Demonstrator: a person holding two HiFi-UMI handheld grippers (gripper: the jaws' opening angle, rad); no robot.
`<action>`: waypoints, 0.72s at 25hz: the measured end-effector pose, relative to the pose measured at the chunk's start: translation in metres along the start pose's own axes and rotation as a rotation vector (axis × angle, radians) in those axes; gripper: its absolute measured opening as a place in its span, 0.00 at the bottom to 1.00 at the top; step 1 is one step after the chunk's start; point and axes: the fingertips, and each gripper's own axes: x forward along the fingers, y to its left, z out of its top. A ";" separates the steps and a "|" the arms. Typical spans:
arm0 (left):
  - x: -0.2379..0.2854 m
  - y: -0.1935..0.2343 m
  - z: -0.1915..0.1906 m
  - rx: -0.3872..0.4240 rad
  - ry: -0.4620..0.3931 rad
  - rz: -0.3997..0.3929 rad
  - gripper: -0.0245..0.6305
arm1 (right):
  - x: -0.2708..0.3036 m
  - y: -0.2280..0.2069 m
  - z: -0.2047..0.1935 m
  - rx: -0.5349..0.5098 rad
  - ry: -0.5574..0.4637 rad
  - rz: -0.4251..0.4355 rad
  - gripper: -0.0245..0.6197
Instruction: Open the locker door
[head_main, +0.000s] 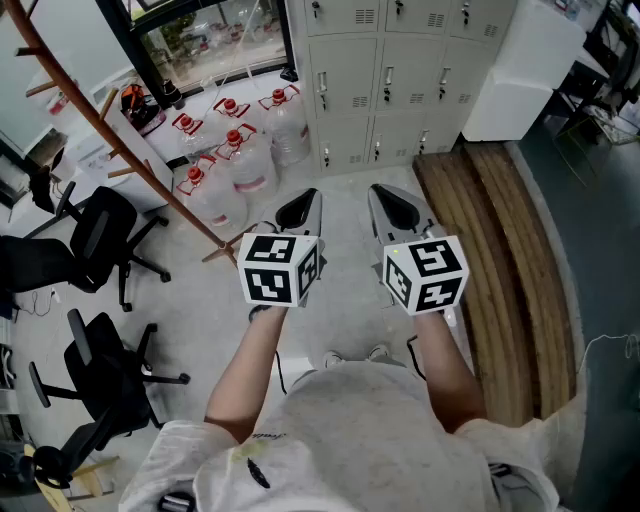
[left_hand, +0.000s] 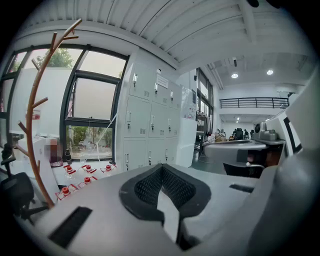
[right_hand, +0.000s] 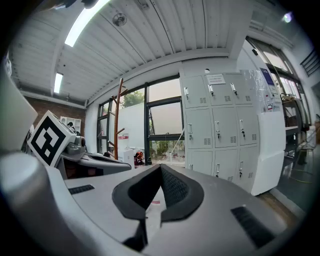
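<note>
A bank of pale grey lockers (head_main: 385, 90) stands against the far wall, every door in view closed, each with a small dark handle. The lockers also show in the left gripper view (left_hand: 150, 125) and in the right gripper view (right_hand: 217, 130), some way ahead. My left gripper (head_main: 300, 200) and right gripper (head_main: 390, 197) are held side by side over the floor, pointing toward the lockers and well short of them. Both are shut with nothing between the tips, as the left gripper (left_hand: 161, 167) and right gripper (right_hand: 160, 167) show in their own views.
Several water jugs with red caps (head_main: 240, 160) stand on the floor left of the lockers. A slanting wooden coat stand (head_main: 110, 130) and two black office chairs (head_main: 100, 240) are at the left. A wooden platform (head_main: 510, 250) and a white cabinet (head_main: 520, 70) are at the right.
</note>
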 end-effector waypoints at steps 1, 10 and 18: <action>-0.001 0.001 0.000 0.000 -0.001 -0.001 0.05 | 0.001 0.002 0.000 -0.002 0.002 0.001 0.04; -0.004 0.009 -0.002 -0.009 -0.005 -0.013 0.05 | 0.007 0.006 -0.001 0.028 -0.002 -0.015 0.04; 0.001 0.023 0.002 -0.020 -0.012 -0.016 0.05 | 0.020 0.008 0.001 0.012 -0.003 -0.017 0.04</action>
